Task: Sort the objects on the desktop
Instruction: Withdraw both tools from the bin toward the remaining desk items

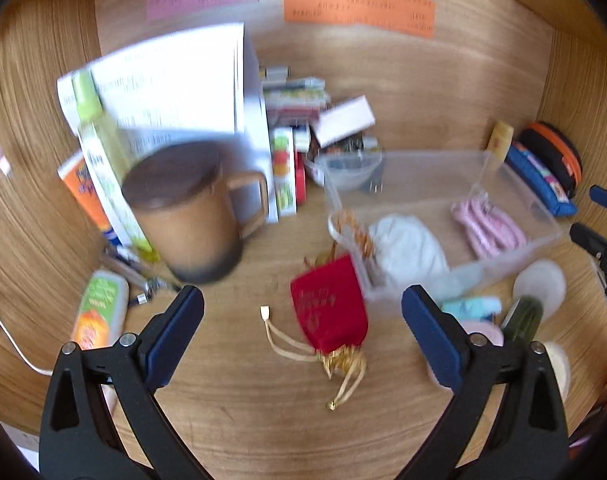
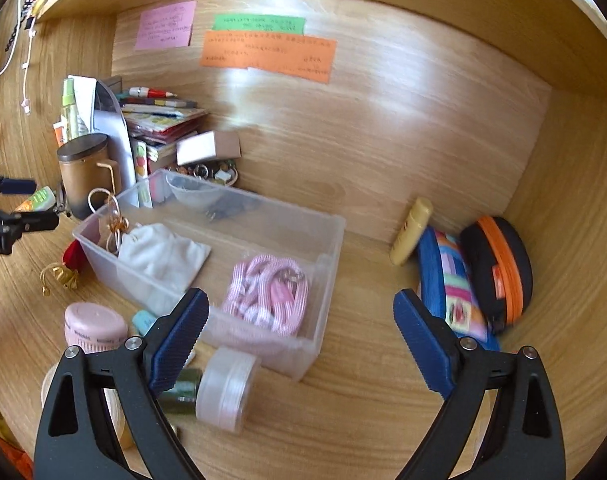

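A clear plastic bin [image 1: 543,220] [image 2: 327,248] on the wooden desk holds a white pouch [image 1: 407,248] [image 2: 159,254] and a pink striped cord bundle [image 1: 487,224] [image 2: 267,296]. A red pouch [image 1: 329,304] [image 2: 73,256] with gold cord lies on the desk beside the bin's left end. My left gripper [image 1: 303,312] is open and empty, hovering just in front of the red pouch. My right gripper [image 2: 301,320] is open and empty, in front of the bin's right end. A blue pencil case [image 2: 449,280] and a black-orange case [image 2: 499,268] lean at the right.
A brown lidded mug [image 1: 191,212] [image 2: 85,172] stands left, before papers, boxes and stacked books [image 2: 163,120]. Small jars [image 2: 227,384], a pink tub [image 2: 95,328] and a yellow tube [image 2: 409,232] lie around the bin. Wooden walls enclose the desk.
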